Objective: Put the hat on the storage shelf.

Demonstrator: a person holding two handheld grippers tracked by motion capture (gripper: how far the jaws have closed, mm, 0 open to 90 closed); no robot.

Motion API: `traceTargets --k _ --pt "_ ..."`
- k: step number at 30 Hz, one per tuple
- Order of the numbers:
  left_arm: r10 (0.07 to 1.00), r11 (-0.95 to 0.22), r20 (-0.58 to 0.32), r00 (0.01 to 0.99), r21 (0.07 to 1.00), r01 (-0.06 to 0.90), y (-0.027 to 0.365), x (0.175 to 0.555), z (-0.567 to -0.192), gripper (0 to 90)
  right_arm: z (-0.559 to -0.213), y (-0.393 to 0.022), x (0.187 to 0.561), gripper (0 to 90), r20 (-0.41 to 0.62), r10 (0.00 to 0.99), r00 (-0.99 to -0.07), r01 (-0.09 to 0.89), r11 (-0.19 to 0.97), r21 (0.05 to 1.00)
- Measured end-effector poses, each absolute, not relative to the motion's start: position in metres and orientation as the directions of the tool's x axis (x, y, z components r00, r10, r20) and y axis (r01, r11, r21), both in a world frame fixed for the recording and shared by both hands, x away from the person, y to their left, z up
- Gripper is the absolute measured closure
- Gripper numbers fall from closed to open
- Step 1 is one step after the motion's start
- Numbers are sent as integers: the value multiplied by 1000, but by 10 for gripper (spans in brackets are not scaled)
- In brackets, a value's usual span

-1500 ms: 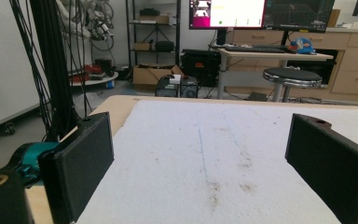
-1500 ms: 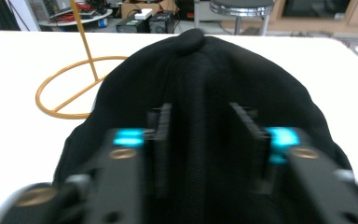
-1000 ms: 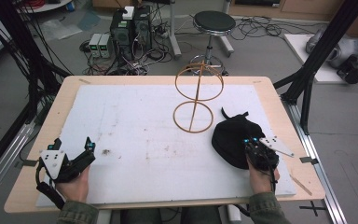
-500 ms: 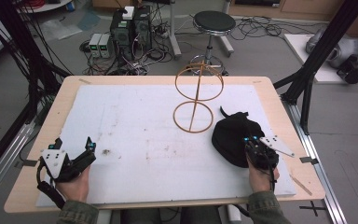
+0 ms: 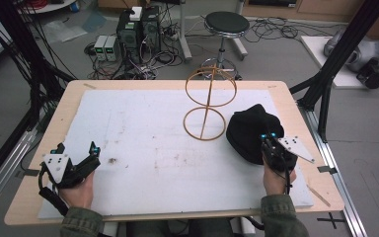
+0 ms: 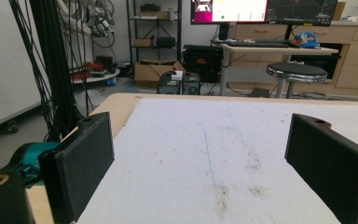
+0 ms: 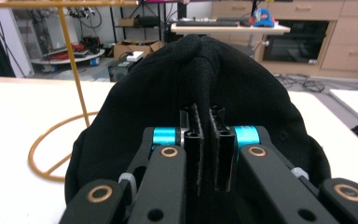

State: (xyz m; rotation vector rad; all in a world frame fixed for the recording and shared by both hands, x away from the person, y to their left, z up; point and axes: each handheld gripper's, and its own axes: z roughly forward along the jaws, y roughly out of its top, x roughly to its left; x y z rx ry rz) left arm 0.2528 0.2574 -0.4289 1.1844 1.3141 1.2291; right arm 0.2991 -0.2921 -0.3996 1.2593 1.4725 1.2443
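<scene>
My right claw [image 5: 269, 138] is clamped on a pinched ridge of the black knit hat [image 5: 249, 131], and in the right gripper view the two jaws stand pressed together with a fold of that dark fabric [image 7: 204, 88] rising up between them. The hat lies slumped on the right side of the bench [image 5: 286, 94], on the white foam sheet [image 5: 143, 128] that covers most of the wooden top, and it sits just beside the gold wire stand [image 5: 208, 106], whose lower ring rests on the sheet near the hat's left edge. The stand is upright, with a second ring held higher on a thin post; from the right gripper view I see its base loop [image 7: 51, 149] and post to the left of the hat. My right hand [image 5: 275, 177] comes in from the bottom edge, sleeve in olive green. My left claw [image 5: 75, 150] is well apart from all of this, low over the near left corner of the sheet, its jaws spread wide with nothing between them; in the left gripper view the two black pads [image 6: 81, 163] frame bare, faintly stained foam. My left hand [image 5: 76, 190] grips its handle at the bench's front edge. Beyond the bench stands a round black stool [image 5: 226, 23] among cables on the floor.
</scene>
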Motion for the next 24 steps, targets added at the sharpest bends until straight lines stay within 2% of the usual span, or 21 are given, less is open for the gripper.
traceTargets --k 6,15,24 --pt "995 31 -27 -97 999 35 259 259 -429 86 -391 -293 303 868 23 988 -156 128 -2 992" --pt "995 34 -30 -92 999 43 259 256 -429 86 -374 -308 300 867 80 991 -104 -18 -82 996" --pt "996 38 -34 -80 998 47 256 255 -429 86 -357 -314 302 866 83 988 -128 -85 -95 992"
